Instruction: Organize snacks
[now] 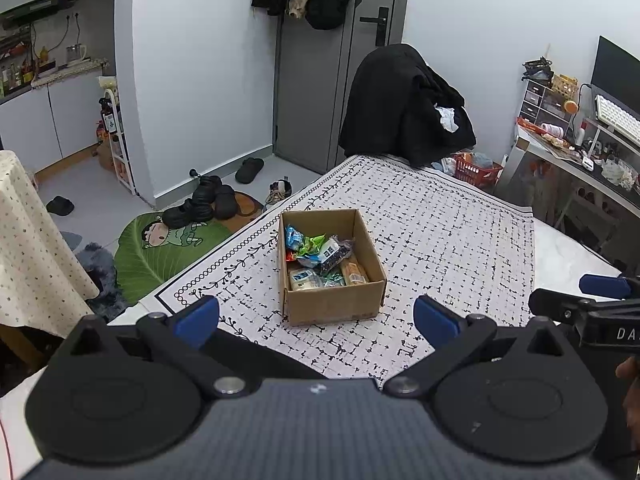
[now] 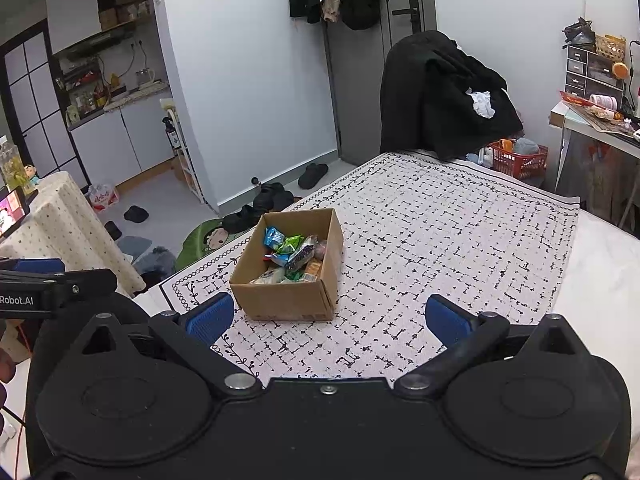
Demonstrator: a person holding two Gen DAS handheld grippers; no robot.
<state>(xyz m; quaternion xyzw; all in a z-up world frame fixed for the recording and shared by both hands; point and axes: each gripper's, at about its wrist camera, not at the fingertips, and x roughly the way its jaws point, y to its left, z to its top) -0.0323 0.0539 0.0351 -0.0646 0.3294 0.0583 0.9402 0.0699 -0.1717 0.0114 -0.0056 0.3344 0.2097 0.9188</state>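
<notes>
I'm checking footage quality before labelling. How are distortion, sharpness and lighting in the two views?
Left wrist view: strong fisheye bending of the door and walls, dark corners; box sharp, snacks readable; even indoor light. Right wrist view: same curvature, box clear, soft shadows, no glare on the cloth.

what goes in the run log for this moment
left gripper open | right gripper open | snacks in box | none loose on cloth
</notes>
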